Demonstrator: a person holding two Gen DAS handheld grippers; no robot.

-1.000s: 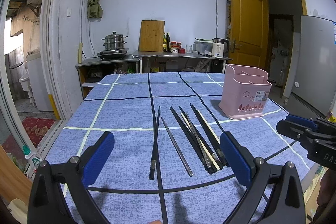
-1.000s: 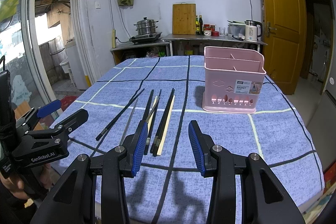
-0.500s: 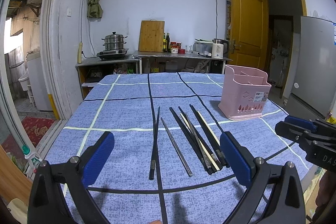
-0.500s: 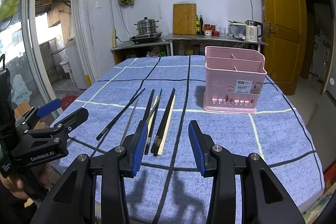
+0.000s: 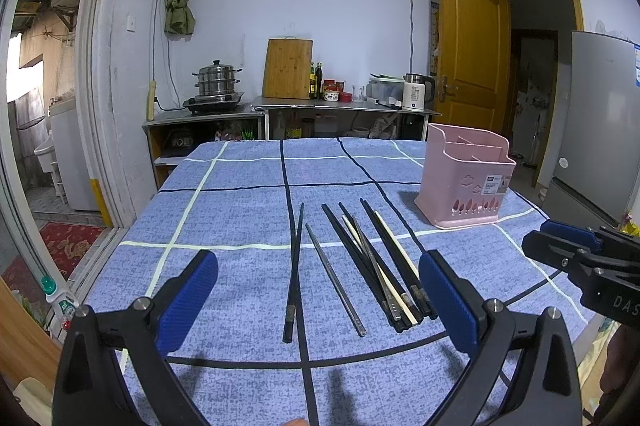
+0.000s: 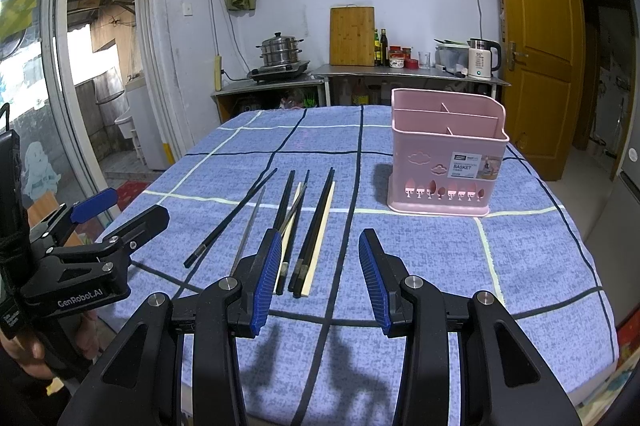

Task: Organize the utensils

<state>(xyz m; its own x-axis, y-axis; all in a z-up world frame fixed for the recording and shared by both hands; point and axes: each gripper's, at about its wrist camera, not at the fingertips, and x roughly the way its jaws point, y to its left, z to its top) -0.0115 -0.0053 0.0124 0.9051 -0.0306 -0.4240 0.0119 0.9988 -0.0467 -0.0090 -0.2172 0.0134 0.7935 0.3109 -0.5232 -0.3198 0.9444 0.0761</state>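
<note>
Both grippers empty, nothing picked yet. Right gripper (image 6: 318, 278) spread — chopsticks (image 6: 308, 226) on cloth just ahead, pink basket (image 6: 444, 166) beyond, right. Left gripper (image 5: 316, 302) spread wide. Judgement: lower pads astride one stick near its end, pinch squarely — avoid neighbours.

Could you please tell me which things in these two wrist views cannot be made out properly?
- Pink basket: its compartment floors are hidden by its own walls in both views.
- Bundle of chopsticks: the sticks overlap in the left wrist view, so the exact count is unclear; in the right wrist view the right gripper covers some near ends.
- Basket label: the small print is too small to read.
- Left gripper: its body is cut off by the bottom edge.
</note>
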